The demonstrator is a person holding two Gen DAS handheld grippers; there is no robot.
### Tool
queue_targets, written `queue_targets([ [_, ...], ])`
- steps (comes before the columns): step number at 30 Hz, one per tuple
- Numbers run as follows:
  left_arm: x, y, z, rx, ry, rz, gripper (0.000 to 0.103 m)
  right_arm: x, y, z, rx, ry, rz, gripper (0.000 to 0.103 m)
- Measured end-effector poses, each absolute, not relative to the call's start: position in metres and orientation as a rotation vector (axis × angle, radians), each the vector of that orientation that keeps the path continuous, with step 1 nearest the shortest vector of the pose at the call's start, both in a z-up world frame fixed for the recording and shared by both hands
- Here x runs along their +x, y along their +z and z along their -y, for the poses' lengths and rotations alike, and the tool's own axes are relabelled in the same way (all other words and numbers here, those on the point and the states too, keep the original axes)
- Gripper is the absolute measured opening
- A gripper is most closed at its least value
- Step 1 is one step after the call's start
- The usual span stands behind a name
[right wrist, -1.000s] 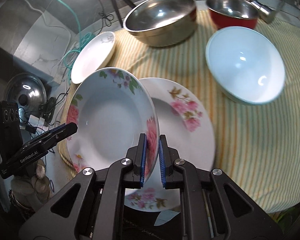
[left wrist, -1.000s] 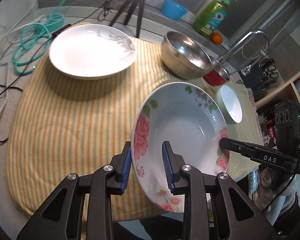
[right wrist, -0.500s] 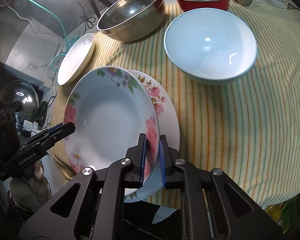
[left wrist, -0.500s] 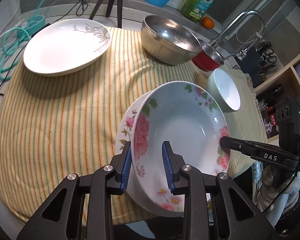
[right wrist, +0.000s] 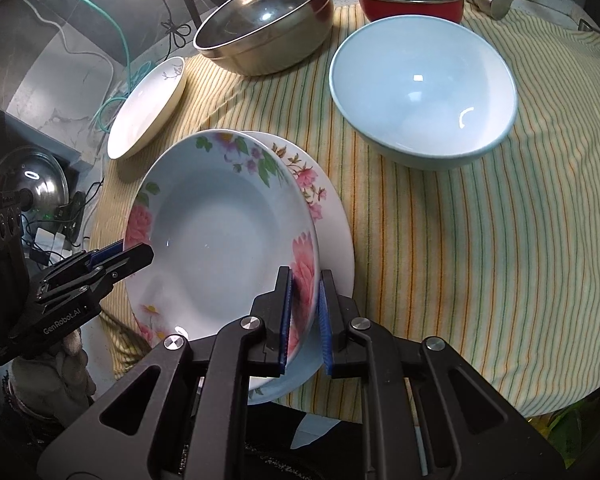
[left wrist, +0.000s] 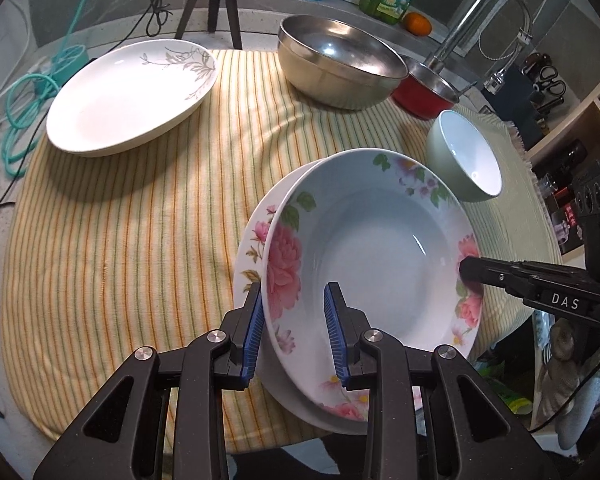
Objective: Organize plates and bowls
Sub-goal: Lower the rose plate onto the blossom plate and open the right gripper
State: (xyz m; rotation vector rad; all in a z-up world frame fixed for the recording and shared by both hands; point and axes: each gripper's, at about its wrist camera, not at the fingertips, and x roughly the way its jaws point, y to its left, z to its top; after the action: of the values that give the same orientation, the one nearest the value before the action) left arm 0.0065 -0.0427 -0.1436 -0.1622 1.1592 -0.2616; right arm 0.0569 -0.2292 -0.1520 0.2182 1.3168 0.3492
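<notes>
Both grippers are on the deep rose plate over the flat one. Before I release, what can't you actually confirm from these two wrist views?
- Whether the deep rose plate has seated on the flat floral plate: in both views the upper plate covers the contact.
- Most of the flat plate's face, covered likewise.
- The flat plate's near rim: hidden behind the right gripper and left gripper.
- The red pot's base, behind the steel bowl in the left view.
</notes>
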Motion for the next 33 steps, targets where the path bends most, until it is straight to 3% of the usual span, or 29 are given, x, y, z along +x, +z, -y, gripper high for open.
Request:
queue_targets([
  [30, 0.007, -0.143, 0.055, -0.059, -0.260, -1.155, 0.029, 0.050, -0.144, 0.210, -0.011, 0.286, -1.278, 0.019],
  [33, 0.008, -0.143, 0.054, -0.067, -0.259, -1.155, 0.029, 0.049, -0.143, 0.209, -0.009, 0.292, -1.271, 0.027],
])
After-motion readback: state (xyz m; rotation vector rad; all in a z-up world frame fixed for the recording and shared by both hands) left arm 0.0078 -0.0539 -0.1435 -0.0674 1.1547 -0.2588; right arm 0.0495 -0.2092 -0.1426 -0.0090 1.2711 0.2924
